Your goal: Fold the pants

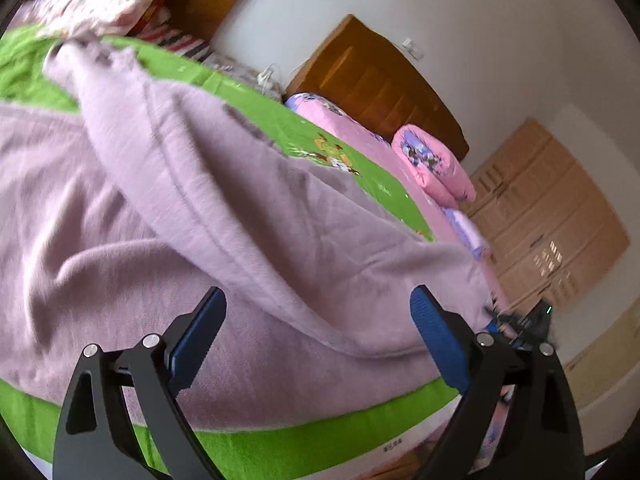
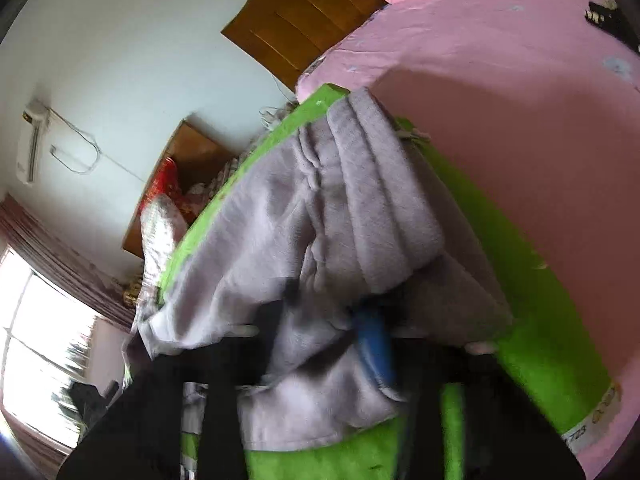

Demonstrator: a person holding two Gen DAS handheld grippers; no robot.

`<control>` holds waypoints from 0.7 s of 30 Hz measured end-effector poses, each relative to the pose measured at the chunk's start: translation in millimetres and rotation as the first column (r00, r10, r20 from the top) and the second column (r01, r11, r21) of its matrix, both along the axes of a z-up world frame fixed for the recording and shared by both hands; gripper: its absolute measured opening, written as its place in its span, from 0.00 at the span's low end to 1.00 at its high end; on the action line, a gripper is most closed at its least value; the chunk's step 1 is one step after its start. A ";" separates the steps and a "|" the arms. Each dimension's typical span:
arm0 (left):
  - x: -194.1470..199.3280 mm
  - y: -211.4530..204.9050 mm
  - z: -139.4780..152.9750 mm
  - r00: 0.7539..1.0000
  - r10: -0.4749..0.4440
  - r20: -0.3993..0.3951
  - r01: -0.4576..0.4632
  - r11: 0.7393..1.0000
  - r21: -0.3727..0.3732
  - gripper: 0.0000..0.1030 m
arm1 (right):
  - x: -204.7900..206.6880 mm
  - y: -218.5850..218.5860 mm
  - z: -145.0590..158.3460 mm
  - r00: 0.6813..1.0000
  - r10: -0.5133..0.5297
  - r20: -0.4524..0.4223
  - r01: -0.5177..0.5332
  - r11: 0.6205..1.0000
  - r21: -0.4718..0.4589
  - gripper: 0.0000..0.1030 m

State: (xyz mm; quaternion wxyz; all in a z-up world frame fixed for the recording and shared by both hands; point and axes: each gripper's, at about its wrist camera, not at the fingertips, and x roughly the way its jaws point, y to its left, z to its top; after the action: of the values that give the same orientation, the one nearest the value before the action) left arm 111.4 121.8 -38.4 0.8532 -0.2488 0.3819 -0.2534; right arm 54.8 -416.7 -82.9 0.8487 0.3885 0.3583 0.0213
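Observation:
Lilac fleece pants [image 1: 192, 208] lie on a green sheet [image 1: 304, 436] on a bed. One part is lifted and stretched across toward the right. My left gripper [image 1: 320, 304] is open, its blue pads [image 1: 436, 328] just above the pants near the front edge, holding nothing. My right gripper [image 2: 328, 320] is shut on a bunch of the pants' fabric [image 2: 304, 216], with one blue pad [image 2: 374, 340] showing through the cloth. The right gripper also shows in the left wrist view [image 1: 520, 324], at the lifted corner of the pants. The right wrist view is blurred.
A pink bedspread [image 2: 500, 100] with a folded pink quilt [image 1: 432, 164] lies beyond the green sheet. Wooden headboards [image 1: 376, 84] stand against the white wall. Pillows [image 1: 100, 0] are at the far end. A wardrobe [image 1: 548, 216] stands at the right, a window [image 2: 36, 344] at the left.

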 end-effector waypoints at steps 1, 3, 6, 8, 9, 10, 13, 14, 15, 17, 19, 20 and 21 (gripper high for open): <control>2.0 2.5 -2.0 1.000 0.004 -0.019 -0.004 1.000 -0.014 0.90 | -2.0 -0.7 -2.6 1.000 -0.006 0.016 0.006 1.000 0.007 0.21; 9.6 5.4 -4.1 0.999 0.016 -0.051 -0.018 0.999 -0.027 0.90 | -3.6 -0.9 -6.2 0.999 -0.008 0.035 0.008 1.000 -0.001 0.20; 23.9 5.1 -4.2 0.996 0.017 -0.091 -0.022 0.998 -0.054 0.89 | -8.3 -1.8 -6.6 0.999 -0.014 0.041 0.015 1.000 -0.011 0.20; 40.0 -1.5 -5.5 0.990 0.033 -0.140 -0.036 0.999 -0.020 0.76 | -9.6 -0.2 -4.0 0.999 -0.011 0.041 0.013 0.999 -0.035 0.20; 46.9 -5.2 -8.0 0.985 0.047 -0.164 -0.044 0.999 0.022 0.46 | -10.8 0.5 -3.4 0.999 -0.011 0.042 0.013 0.999 -0.038 0.20; 55.2 -9.5 -10.4 0.979 0.077 -0.191 -0.060 0.994 0.090 0.26 | -12.3 0.9 -3.3 0.999 -0.011 0.042 0.013 0.999 -0.034 0.20; 63.9 -9.2 4.8 0.988 0.077 -0.133 -0.063 0.992 0.107 0.08 | -17.1 2.9 8.4 0.998 -0.002 0.062 0.004 0.999 -0.035 0.19; 59.6 -8.7 22.4 0.996 0.069 -0.063 -0.062 0.993 0.102 0.07 | -19.3 2.9 15.7 0.997 0.005 0.083 -0.002 1.000 -0.031 0.19; 55.4 -8.6 32.7 0.998 0.068 -0.018 -0.066 0.992 0.106 0.07 | -21.5 3.8 27.2 0.993 0.016 0.116 -0.012 1.000 -0.027 0.19; 39.2 -6.8 66.3 0.993 0.077 0.093 -0.089 0.988 0.130 0.07 | -27.9 5.4 42.8 0.986 0.026 0.167 -0.023 1.000 -0.020 0.19; 20.8 -1.2 86.2 0.987 0.065 0.150 -0.081 0.991 0.105 0.07 | -37.8 5.2 53.0 0.980 0.026 0.198 -0.025 1.000 -0.006 0.19; 13.1 -0.1 89.1 0.986 0.058 0.157 -0.075 0.992 0.104 0.08 | -42.8 4.7 54.0 0.979 0.026 0.202 -0.027 1.000 0.000 0.19; 5.9 1.1 88.5 0.986 0.049 0.158 -0.068 0.991 0.117 0.08 | -47.9 3.9 52.5 0.980 0.030 0.199 -0.031 1.000 0.003 0.19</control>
State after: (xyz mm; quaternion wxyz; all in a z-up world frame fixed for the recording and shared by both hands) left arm 117.2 122.8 50.1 0.9011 -0.1868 0.3217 -0.2228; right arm 6.8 -412.8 -30.4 0.8786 0.3817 0.2774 0.0741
